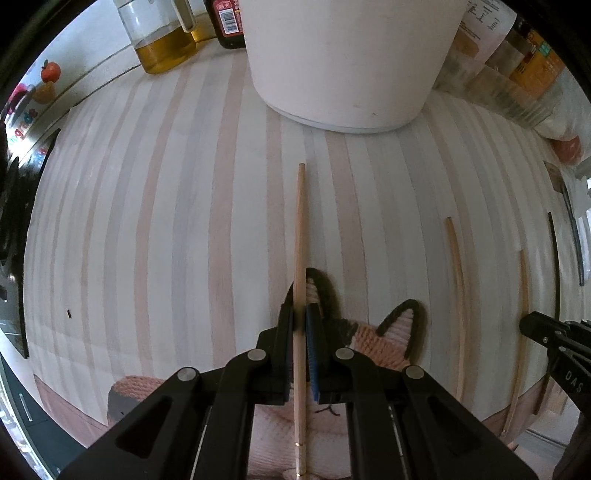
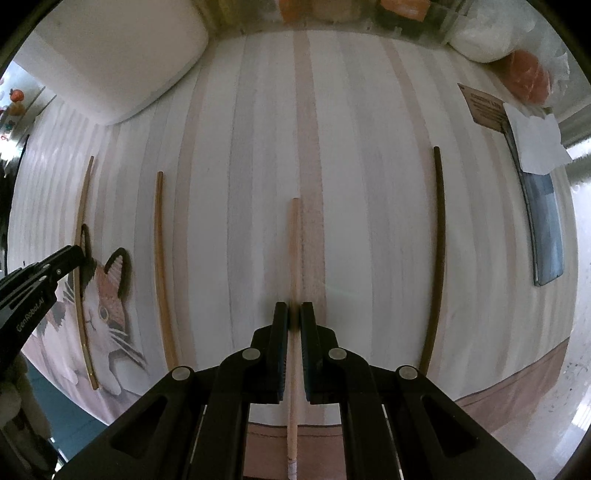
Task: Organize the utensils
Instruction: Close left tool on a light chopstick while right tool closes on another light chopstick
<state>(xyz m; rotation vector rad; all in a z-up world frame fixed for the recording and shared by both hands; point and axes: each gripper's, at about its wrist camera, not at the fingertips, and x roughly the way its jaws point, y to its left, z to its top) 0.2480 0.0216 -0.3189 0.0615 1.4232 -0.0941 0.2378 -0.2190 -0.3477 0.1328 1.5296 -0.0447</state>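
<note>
Left wrist view: left gripper [image 1: 300, 314] points down at a striped tablecloth [image 1: 166, 221]. Its jaws are pressed together on a pale wooden chopstick [image 1: 301, 229], which runs up the centre of the frame from the bottom edge to a tip below the white pot [image 1: 347, 66]. The chopstick's lower end crosses a cat-face print [image 1: 399, 332] on the cloth.

At right of this frame lie two more light chopsticks [image 1: 458, 280] and [image 1: 521, 306], roughly parallel and apart from each other. The right one is the stick the other tool pinches, whose black tip enters at right centre. A dark chopstick [image 1: 554, 258] lies further right near the edge. An oil jar [image 1: 162, 40] and a dark bottle [image 1: 227, 22] stand at upper left.

Right wrist view: right gripper [image 2: 294, 317] also points down, jaws closed on a light chopstick [image 2: 294, 251] that runs along a pinkish stripe at frame centre. A brown chopstick [image 2: 161, 273] lies to its left and a dark one [image 2: 436, 258] to its right, both well apart from it. At far left the other tool [image 2: 70, 258] clamps its stick over the cat print.

At right edge lie a bluish flat object, possibly a phone [image 2: 546, 229], and white paper [image 2: 535, 140]; distortion makes these uncertain.
</note>
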